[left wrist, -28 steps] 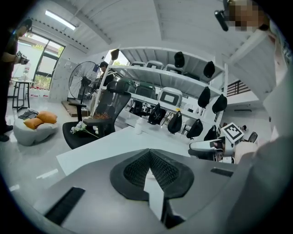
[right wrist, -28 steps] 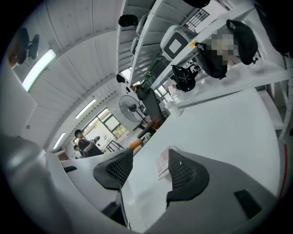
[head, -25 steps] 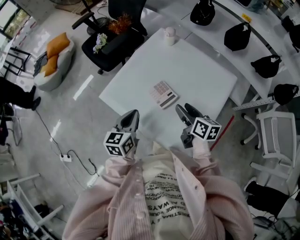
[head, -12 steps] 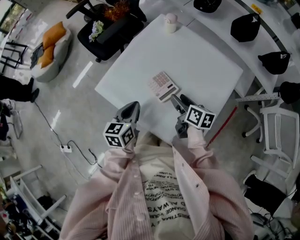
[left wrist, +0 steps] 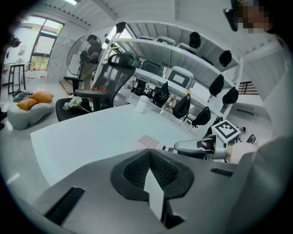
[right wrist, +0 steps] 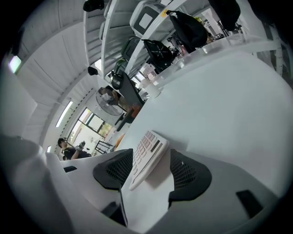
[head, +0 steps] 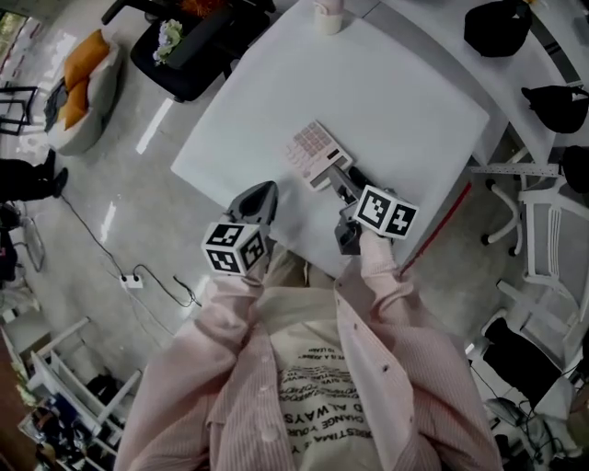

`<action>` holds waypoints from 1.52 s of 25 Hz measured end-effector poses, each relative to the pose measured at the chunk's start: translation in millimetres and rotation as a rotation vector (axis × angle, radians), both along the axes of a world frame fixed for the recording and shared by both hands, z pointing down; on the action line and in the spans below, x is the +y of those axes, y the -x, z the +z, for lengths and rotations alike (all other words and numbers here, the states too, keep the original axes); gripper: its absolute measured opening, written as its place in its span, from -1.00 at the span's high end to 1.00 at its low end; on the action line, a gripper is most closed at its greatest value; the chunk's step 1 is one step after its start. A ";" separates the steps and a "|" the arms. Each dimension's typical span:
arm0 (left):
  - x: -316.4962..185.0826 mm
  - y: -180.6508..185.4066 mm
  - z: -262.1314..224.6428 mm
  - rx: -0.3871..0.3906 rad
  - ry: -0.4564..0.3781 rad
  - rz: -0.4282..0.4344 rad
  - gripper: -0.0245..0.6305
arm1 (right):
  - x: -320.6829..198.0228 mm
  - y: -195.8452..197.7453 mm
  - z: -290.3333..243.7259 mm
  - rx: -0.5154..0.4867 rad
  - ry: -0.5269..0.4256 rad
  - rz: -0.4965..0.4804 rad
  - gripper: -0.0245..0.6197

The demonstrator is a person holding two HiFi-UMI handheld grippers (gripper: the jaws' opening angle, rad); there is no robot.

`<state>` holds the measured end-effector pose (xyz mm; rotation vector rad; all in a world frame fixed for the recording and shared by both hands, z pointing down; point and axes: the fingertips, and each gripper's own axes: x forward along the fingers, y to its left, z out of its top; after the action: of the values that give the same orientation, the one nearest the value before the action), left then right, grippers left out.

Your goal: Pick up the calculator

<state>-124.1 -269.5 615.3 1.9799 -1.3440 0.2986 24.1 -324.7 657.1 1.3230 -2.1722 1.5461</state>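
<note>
Calculator position: the calculator (head: 316, 155) lies flat, keys up, on the white tabletop (head: 405, 101), just left of centre in the head view and close to the tabletop's lower edge.
Calculator axis: the long axis runs from upper left to lower right of the head view. The key field is at the upper-left end. The plainer end points lower right, toward the right tool.
Right tool: the right tool (head: 344, 177) has its jaws apart. In the right gripper view the calculator (right wrist: 147, 155) has its near end between the two pads of the right tool (right wrist: 153, 165). The pads are not pressed on it.
Left tool: the left tool (head: 256, 204) hangs at the lower edge of the tabletop, well apart from the calculator. In the left gripper view the left tool (left wrist: 151, 171) has its pads together with nothing between them.
Change from earlier: one second ago the right tool was clear of the calculator. Half a second ago its tips were at the near edge. Now the jaws flank that end. The left tool has kept its place.
Containers: a white cup (head: 329, 14) stands at the top edge of the tabletop. Its contents cannot be seen.
</note>
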 end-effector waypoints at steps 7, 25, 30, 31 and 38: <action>-13.0 -4.3 27.6 0.022 0.039 0.026 0.92 | -5.0 15.0 23.8 -0.039 0.048 0.021 0.23; -18.6 1.7 39.8 0.044 0.065 0.035 0.92 | -9.7 34.6 33.4 -0.125 0.113 0.043 0.23; -17.6 1.6 41.1 0.046 0.072 0.040 0.92 | -10.0 32.1 34.8 -0.161 0.140 0.063 0.25; -17.5 1.5 41.2 0.047 0.072 0.041 0.92 | -9.7 29.8 37.1 -0.157 0.154 0.075 0.33; -16.8 0.0 42.7 0.048 0.076 0.051 0.92 | -8.6 24.5 41.7 -0.172 0.189 0.115 0.57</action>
<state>-124.0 -286.3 657.9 1.9486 -1.2356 0.3194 -0.4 -333.3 698.8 1.3181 -2.0118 1.9220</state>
